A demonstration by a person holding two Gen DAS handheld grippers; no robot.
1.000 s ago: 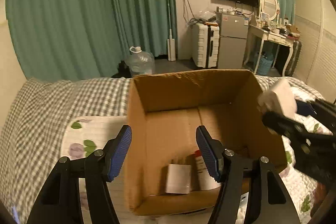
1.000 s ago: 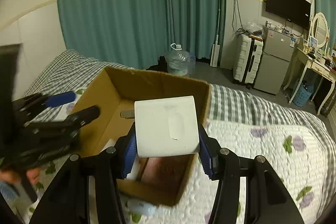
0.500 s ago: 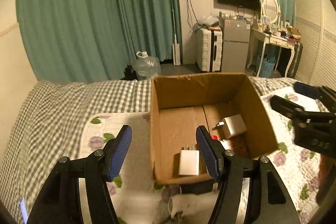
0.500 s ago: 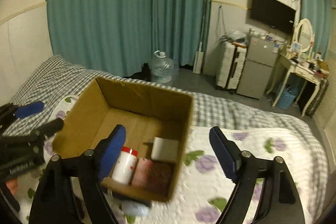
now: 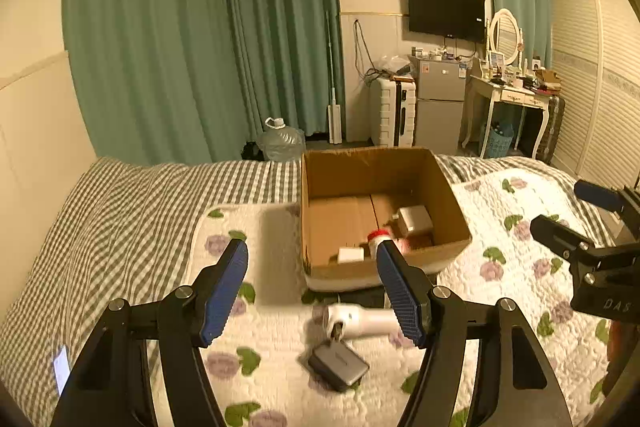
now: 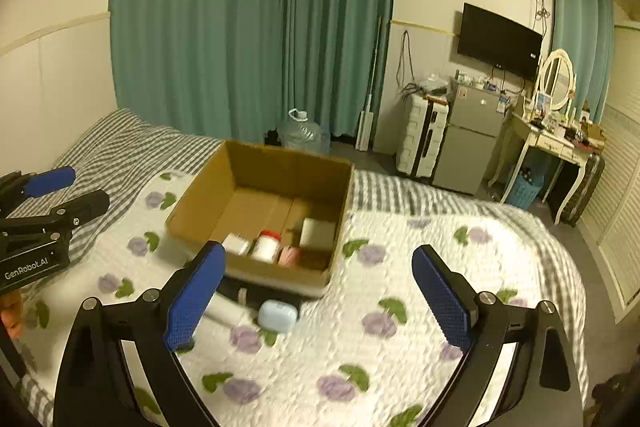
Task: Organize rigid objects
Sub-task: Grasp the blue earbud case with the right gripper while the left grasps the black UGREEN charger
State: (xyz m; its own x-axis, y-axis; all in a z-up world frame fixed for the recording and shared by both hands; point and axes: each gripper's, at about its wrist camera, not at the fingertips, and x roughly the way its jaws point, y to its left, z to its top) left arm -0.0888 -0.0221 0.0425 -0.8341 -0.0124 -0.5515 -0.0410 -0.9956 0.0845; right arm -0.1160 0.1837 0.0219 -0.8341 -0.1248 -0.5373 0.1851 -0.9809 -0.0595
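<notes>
An open cardboard box [image 5: 440, 183] [image 6: 200, 203] sits on the bed. Inside lie a white block [image 5: 414, 220] [image 6: 318, 233], a red-capped white jar [image 5: 376, 239] [image 6: 266, 247], a small white charger [image 5: 350, 254] [image 6: 236, 243] and a pink item [image 6: 287, 255]. In front of the box lie a white cylinder [image 5: 360, 321], a dark grey case [image 5: 338, 371] and a pale blue case [image 6: 278, 315]. My left gripper [image 5: 312, 293] is open and empty, held back from the box. My right gripper [image 6: 318, 299] is open and empty, also back from the box.
The bed has a white floral quilt [image 6: 400, 267] and a grey checked blanket [image 5: 132, 195]. Beyond its far edge stand a water jug [image 5: 280, 143], a white suitcase [image 5: 390, 111], a small fridge [image 5: 438, 107] and a dressing table [image 5: 508, 99]. Green curtains [image 5: 200, 47] hang behind.
My right gripper opened and let the white block drop into the box. Both grippers then pulled back and up from the box, so more of the bed shows.
</notes>
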